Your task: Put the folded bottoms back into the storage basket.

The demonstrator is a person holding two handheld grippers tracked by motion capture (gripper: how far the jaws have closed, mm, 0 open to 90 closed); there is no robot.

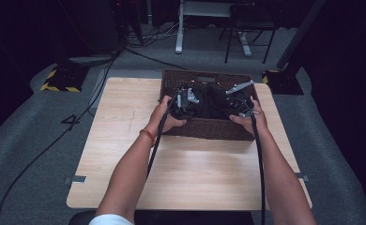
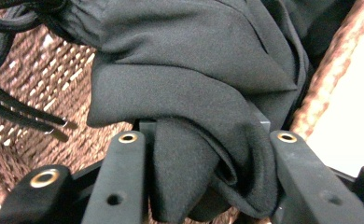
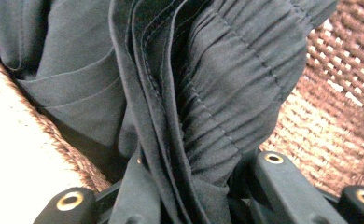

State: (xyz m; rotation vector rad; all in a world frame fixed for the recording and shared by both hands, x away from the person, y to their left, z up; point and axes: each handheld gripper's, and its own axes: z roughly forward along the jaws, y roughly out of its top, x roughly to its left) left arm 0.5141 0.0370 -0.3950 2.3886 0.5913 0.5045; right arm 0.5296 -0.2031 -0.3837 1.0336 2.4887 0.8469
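Both grippers are down inside the brown wicker basket point(image 1: 204, 127) at the far end of the wooden bench point(image 1: 125, 159), and the black garment point(image 1: 209, 101) lies bundled in it. The left gripper point(image 1: 186, 97) sits at the basket's left end; in the left gripper view a thick fold of the black cloth point(image 2: 194, 154) is bunched between its fingers point(image 2: 119, 182), which stand narrow and are pressed to the fold on both sides. The right gripper point(image 1: 240, 104) works the right end; in the right gripper view the gathered, elastic-looking edge of the garment point(image 3: 217, 93) runs down between its fingers point(image 3: 283, 186), which seem to clamp it, though the cloth hides one finger. Black drawstrings point(image 2: 12, 107) trail over the woven basket floor point(image 2: 45, 70) beside the left gripper
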